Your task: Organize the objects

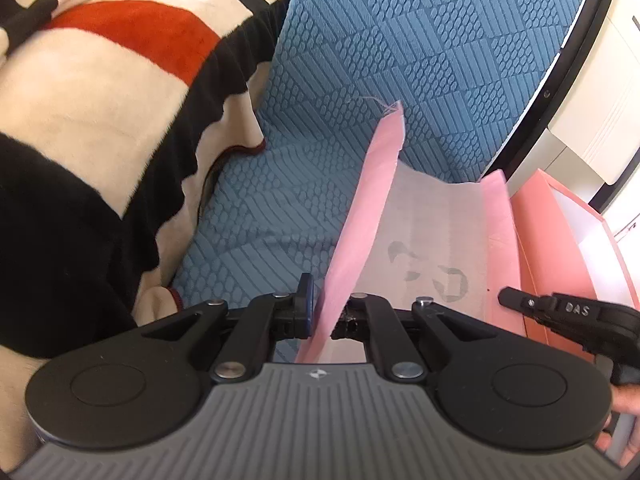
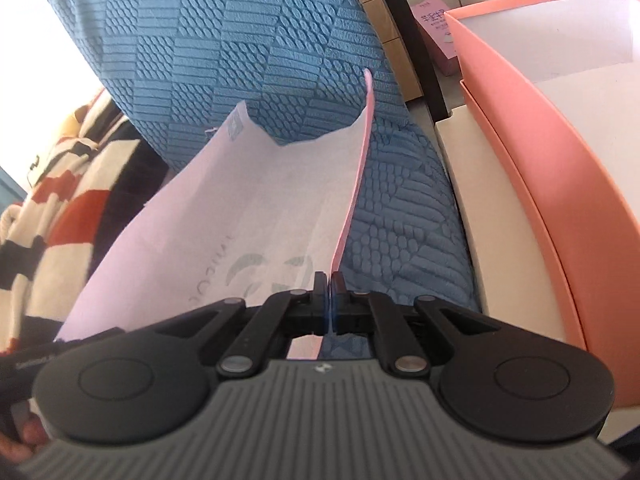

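Sofa of blue textured fabric (image 1: 400, 40), striped blanket (image 1: 100, 80) on one side, coral box (image 2: 560, 180) on the other.

I see both of my hand-held grippers clamped shut on one pink bag (image 1: 420, 220): the left hand-held gripper (image 1: 320, 316) pinches its left edge, the right hand-held gripper (image 2: 330, 300) its right edge. The bag hangs stretched between them above the sofa seat, pale side with a grey print facing me, long axis running away from the cameras, far end toward the backrest. The box stands just beside it, open, white inside.
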A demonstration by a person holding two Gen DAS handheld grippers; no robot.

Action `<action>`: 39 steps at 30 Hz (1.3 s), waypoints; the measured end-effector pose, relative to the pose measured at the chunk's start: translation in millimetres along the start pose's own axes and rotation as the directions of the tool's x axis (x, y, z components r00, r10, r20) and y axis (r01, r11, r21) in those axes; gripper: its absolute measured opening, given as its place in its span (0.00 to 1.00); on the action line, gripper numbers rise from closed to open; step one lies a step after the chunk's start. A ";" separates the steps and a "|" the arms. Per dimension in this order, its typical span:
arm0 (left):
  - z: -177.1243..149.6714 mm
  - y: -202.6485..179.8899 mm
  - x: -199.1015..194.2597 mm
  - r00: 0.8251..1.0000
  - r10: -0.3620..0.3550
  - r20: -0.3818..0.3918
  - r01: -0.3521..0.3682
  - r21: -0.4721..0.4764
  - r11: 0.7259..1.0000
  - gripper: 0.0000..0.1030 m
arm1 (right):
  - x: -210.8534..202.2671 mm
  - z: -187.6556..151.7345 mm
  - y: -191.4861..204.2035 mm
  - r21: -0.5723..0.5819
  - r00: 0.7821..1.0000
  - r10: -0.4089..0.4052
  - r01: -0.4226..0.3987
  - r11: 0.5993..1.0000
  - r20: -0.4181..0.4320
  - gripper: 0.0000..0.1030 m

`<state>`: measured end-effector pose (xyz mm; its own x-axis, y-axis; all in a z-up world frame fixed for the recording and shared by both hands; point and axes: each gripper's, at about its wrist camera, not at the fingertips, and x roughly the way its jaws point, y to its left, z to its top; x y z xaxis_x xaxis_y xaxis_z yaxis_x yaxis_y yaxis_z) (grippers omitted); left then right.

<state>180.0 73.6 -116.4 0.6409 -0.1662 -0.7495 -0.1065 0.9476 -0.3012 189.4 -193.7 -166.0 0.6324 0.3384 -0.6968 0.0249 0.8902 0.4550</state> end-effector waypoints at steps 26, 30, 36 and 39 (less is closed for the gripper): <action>23.3 33.7 61.4 0.987 0.142 -0.081 -0.146 -0.050 0.988 0.08 | 55.3 5.4 -14.9 -0.053 0.979 -0.101 0.093 0.994 -0.177 0.04; 26.3 30.4 60.8 0.987 0.143 -0.070 -0.145 -0.026 0.989 0.08 | 54.6 7.5 -15.0 -0.035 0.981 -0.084 0.079 0.996 -0.174 0.04; 27.3 20.8 34.1 0.994 0.110 -0.012 -0.110 -0.012 0.994 0.45 | 55.5 8.7 -14.6 -0.007 0.982 -0.059 0.058 0.998 -0.181 0.04; 28.1 13.3 16.6 0.996 0.083 0.016 -0.083 0.002 0.997 0.50 | 56.3 8.8 -14.1 0.007 0.981 -0.040 0.042 0.999 -0.189 0.04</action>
<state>210.6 91.1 -116.3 0.6421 -0.0820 -0.7622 -0.1583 0.9586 -0.2365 231.5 -189.8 -206.8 0.4729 0.3542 -0.8068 0.0566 0.9016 0.4289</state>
